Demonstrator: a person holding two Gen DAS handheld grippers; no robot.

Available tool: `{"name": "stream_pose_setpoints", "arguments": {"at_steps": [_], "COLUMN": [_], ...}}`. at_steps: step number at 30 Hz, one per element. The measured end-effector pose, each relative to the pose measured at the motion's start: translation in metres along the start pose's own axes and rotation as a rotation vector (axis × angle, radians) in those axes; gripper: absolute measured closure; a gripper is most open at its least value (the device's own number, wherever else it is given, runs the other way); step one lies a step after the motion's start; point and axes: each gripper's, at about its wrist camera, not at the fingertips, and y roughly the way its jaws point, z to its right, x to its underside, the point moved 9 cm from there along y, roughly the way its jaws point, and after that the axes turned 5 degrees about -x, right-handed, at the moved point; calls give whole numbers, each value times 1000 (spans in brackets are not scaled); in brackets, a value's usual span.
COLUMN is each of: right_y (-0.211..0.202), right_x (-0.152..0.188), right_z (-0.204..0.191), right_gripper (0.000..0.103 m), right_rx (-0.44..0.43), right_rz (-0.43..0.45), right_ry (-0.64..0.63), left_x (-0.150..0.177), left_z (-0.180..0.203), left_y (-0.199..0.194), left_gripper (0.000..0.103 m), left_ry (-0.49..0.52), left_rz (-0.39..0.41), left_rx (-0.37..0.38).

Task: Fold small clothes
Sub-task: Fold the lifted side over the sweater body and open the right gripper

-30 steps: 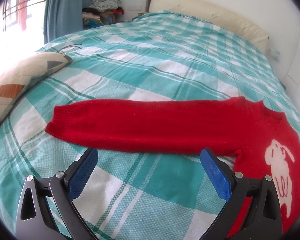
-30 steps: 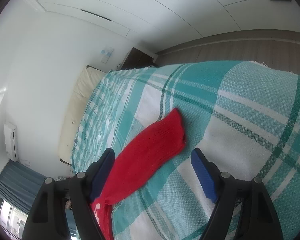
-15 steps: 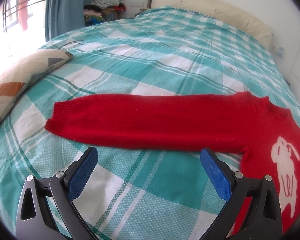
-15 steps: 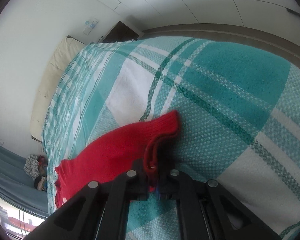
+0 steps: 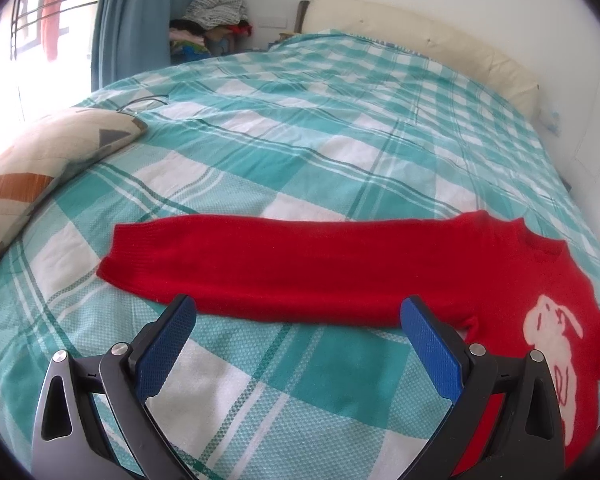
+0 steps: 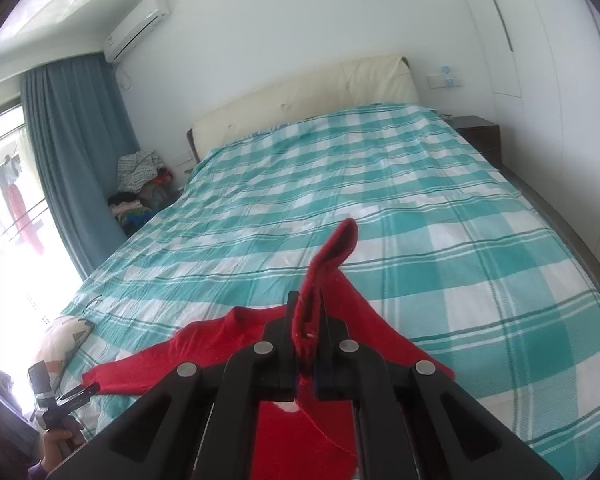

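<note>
Right gripper point(image 6: 308, 344), low in the frame's centre, pinches the red knitted sweater's point(image 5: 340, 264) sleeve cuff point(image 6: 332, 252) aloft, presumably to fold it inward; left gripper point(image 5: 300, 344) waits spread above the teal checked bedspread point(image 5: 300, 120).

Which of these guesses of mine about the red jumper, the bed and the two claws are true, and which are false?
1. The right claw is clamped on a sleeve of the red jumper. True.
2. The left claw is shut on the other sleeve. False: its blue pads stand wide apart, holding nothing, with the sleeve lying flat just beyond them.
3. The jumper has a white animal figure on its front. True.
4. The bedspread is plain grey. False: it is teal and white check.
5. A patterned cushion lies on the bed near the window. True.
</note>
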Motion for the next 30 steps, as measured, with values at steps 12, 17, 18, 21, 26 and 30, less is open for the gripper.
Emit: {"name": "stream_pose_setpoints", "arguments": {"at_steps": [12, 17, 18, 21, 26, 30], "right_y": [58, -2, -15, -49, -85, -99], "right_x": [101, 111, 117, 147, 190, 208], "right_z": [-80, 1, 23, 80, 131, 139], "right_gripper": [32, 27, 24, 23, 23, 23], "right_rx": [-246, -47, 9, 148, 257, 296], "right_rz": [-206, -129, -118, -119, -117, -56], "right_ry": [-20, -62, -64, -49, 5, 4], "left_x": [-4, 0, 2, 7, 16, 22], "left_z": [-12, -3, 0, 10, 24, 28], "left_y": [-2, -2, -2, 0, 1, 3], "left_gripper": [1, 1, 1, 1, 1, 1], "left_ry": [-52, -20, -7, 32, 107, 154], "left_rz": [3, -5, -7, -15, -6, 0], "left_rx": [7, 14, 13, 18, 5, -14]}}
